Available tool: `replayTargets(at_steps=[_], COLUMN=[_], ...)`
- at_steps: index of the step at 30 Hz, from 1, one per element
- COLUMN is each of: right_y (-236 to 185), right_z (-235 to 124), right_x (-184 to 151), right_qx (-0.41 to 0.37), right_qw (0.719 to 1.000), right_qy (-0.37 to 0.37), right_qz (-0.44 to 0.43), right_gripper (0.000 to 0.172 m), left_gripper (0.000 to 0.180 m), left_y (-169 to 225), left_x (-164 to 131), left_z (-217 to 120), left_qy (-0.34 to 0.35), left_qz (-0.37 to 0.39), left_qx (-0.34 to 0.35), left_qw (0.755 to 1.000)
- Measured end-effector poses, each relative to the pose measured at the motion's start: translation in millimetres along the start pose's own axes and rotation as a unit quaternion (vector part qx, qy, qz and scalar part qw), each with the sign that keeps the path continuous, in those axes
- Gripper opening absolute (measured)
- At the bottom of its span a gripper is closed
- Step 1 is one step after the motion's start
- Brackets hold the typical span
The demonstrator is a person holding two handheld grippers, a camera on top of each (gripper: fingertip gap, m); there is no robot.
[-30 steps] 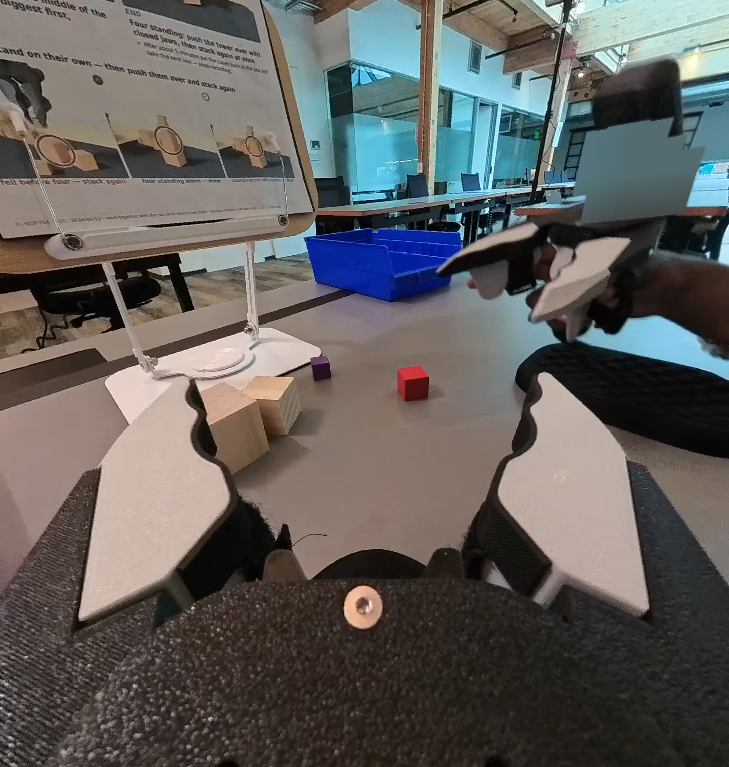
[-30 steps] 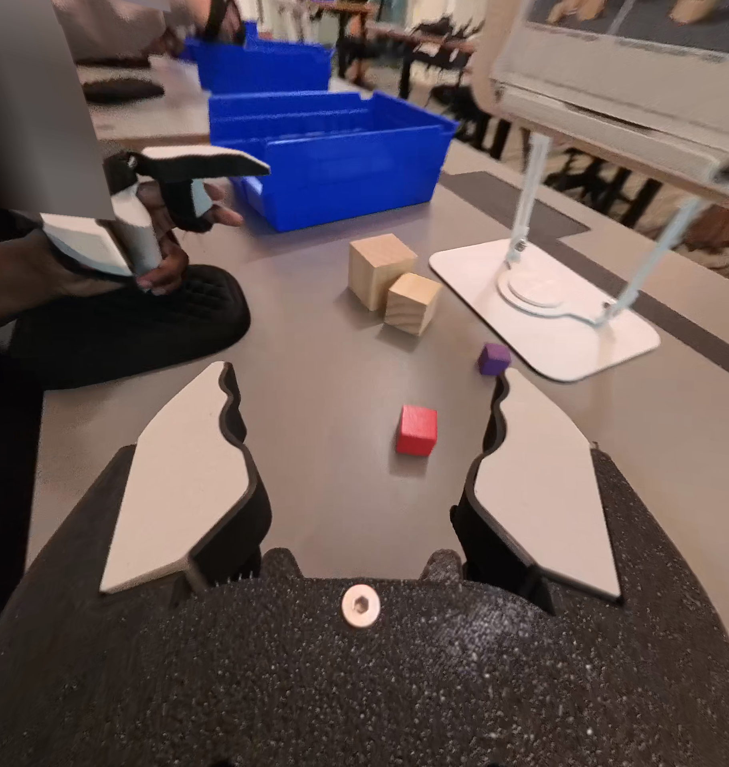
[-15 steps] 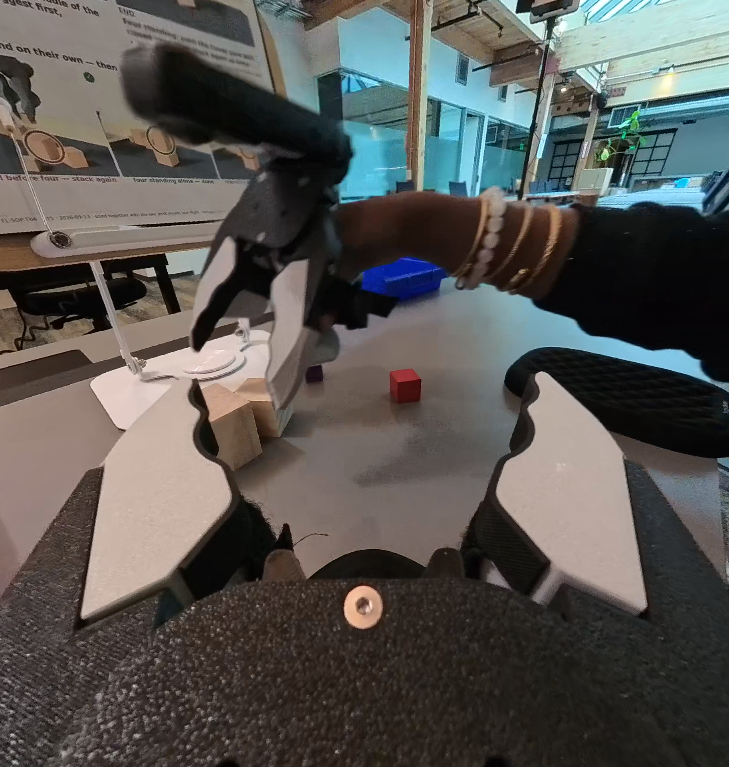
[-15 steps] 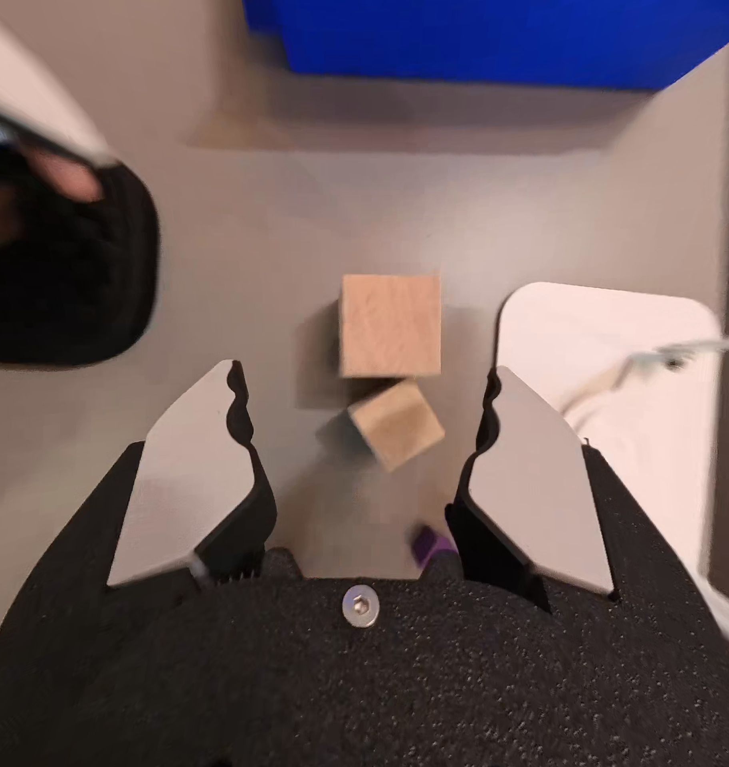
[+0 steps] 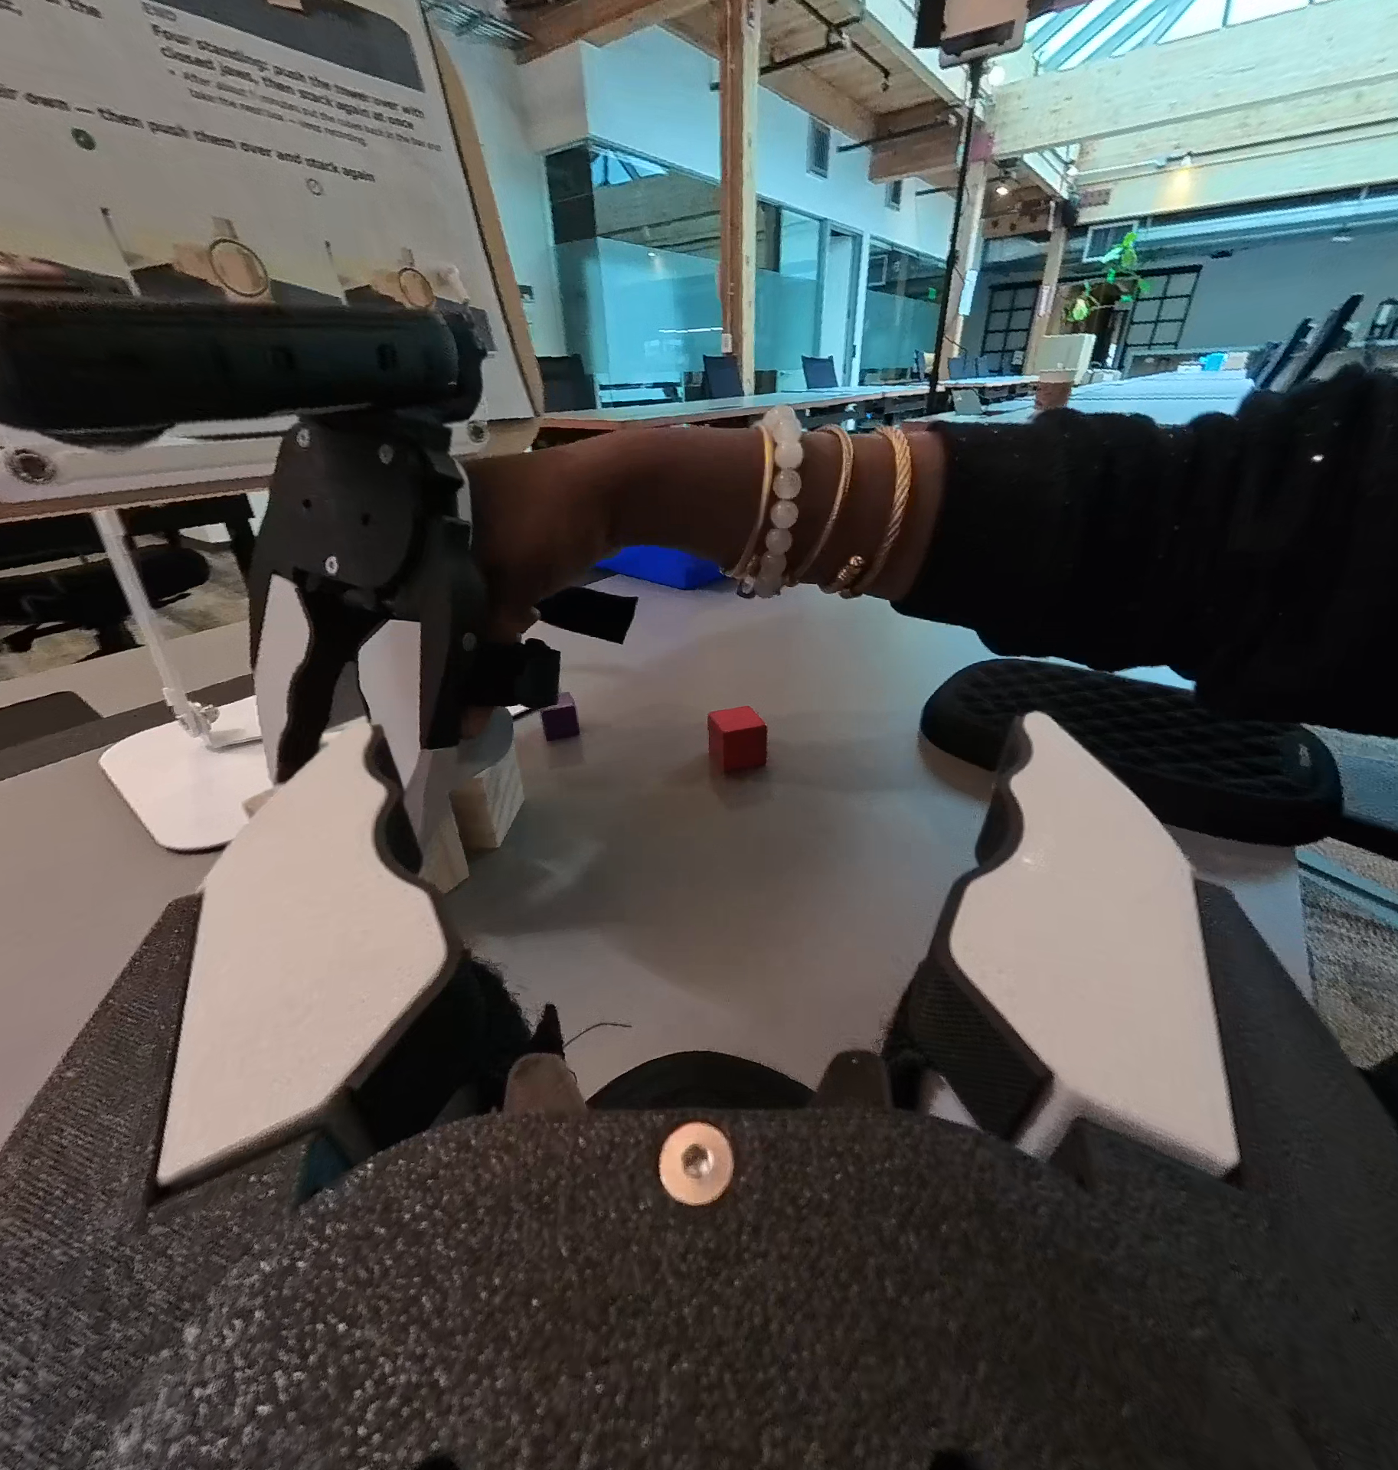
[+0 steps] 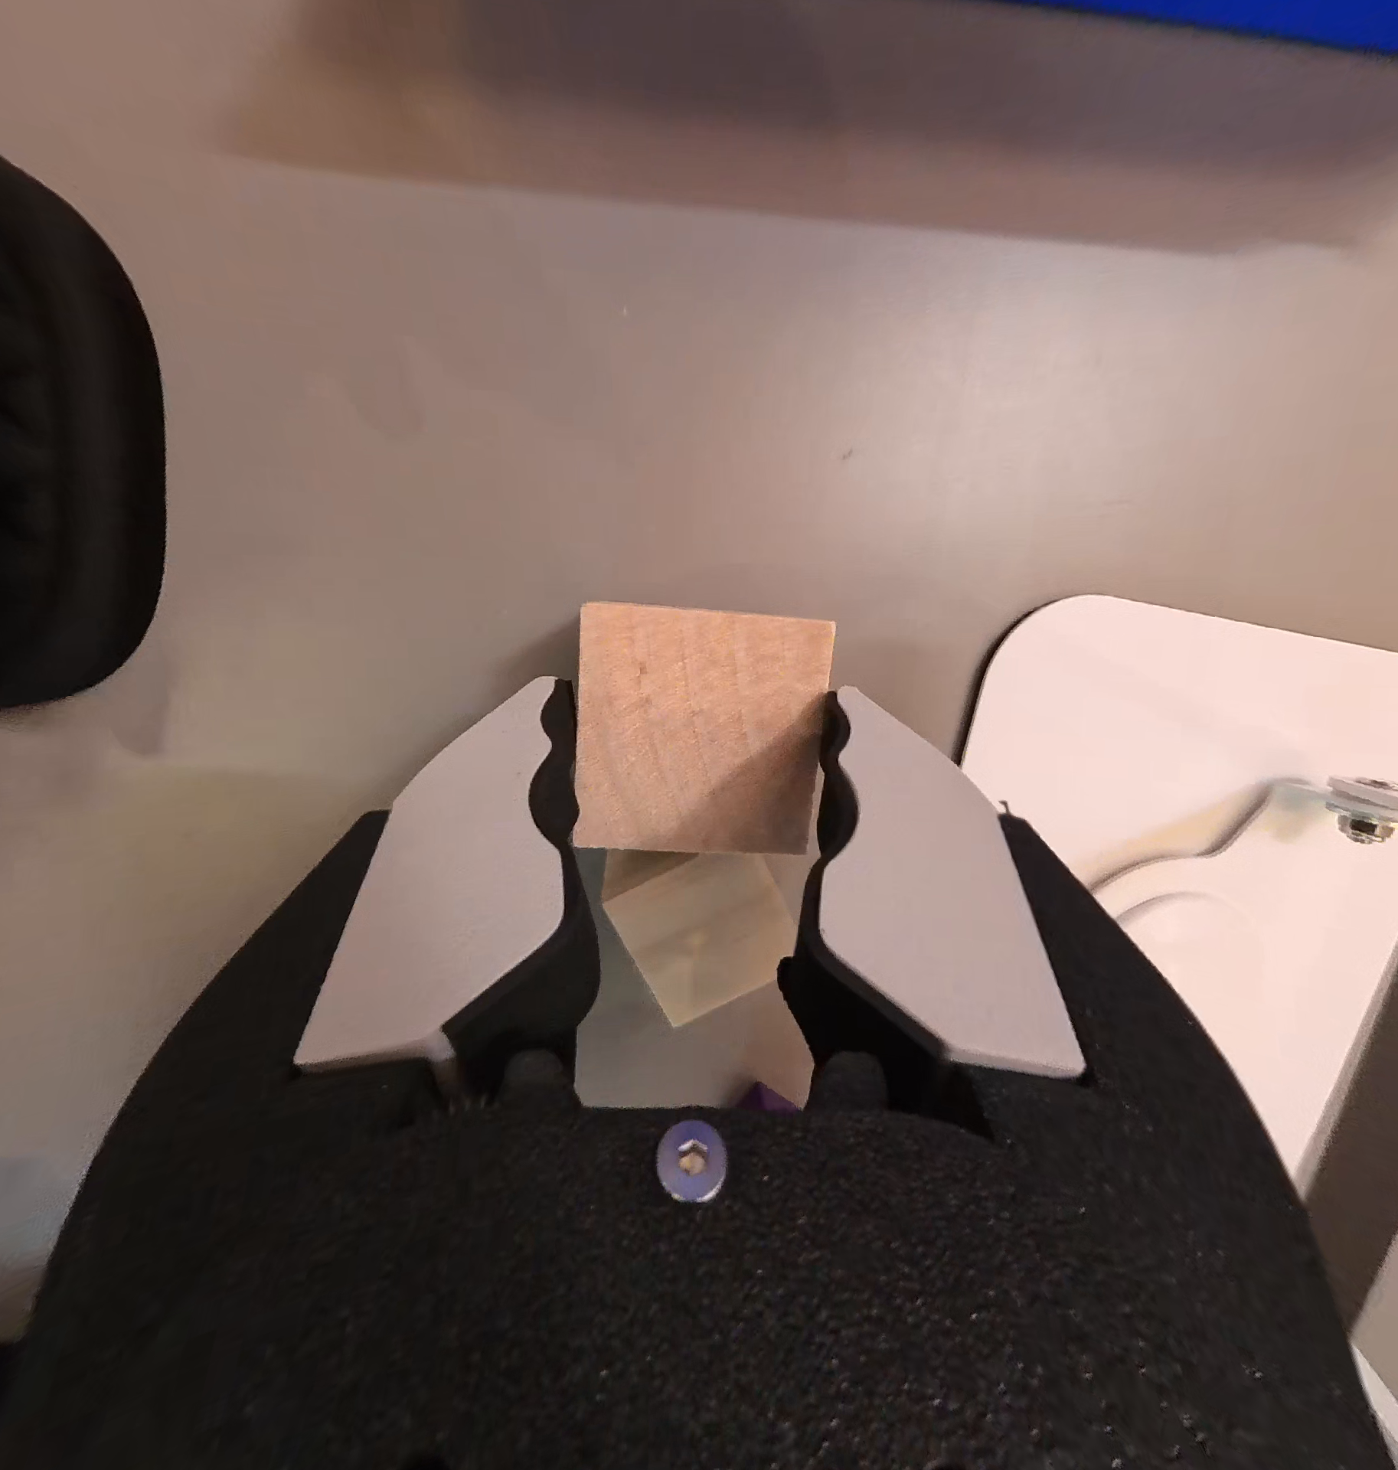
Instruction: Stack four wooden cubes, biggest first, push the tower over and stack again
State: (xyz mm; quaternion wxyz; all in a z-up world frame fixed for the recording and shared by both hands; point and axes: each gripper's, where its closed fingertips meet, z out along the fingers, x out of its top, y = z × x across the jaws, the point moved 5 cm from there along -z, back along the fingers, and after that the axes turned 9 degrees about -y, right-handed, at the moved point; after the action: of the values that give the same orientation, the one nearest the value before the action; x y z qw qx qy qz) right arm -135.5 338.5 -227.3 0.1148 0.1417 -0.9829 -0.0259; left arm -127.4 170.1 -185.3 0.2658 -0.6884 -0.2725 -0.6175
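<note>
Wooden block [image 6: 700, 728]: pale, matt, visible grain. Table [image 6: 680, 398]: smooth grey, matt. Stand base [image 6: 1205, 795]: glossy white.

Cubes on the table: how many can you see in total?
4. The large wooden cube sits between the right hand-held gripper pads, which press its sides. A smaller wooden cube lies just behind it. The purple cube and red cube stand apart. Others may be hidden.

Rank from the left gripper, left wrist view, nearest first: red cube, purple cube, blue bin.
From the left gripper:
1. Red cube: centre, just ahead on the table.
2. Purple cube: left of centre, slightly farther.
3. Blue bin: far back, behind the wrist.
</note>
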Motion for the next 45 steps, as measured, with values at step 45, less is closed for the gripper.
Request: replayTargets(at_steps=[45], right_y=[-52], right_z=[-66], right_x=[-48], right_qx=[-0.013], right_qw=[0.985], right_qy=[0.075], right_qz=[-0.155], right_gripper=[0.074], left_gripper=[0.141], left_y=[24], left_x=[-4], left_z=[-2], left_qy=[-0.007], left_qz=[0.042], left_qx=[-0.156], left_qw=[0.987])
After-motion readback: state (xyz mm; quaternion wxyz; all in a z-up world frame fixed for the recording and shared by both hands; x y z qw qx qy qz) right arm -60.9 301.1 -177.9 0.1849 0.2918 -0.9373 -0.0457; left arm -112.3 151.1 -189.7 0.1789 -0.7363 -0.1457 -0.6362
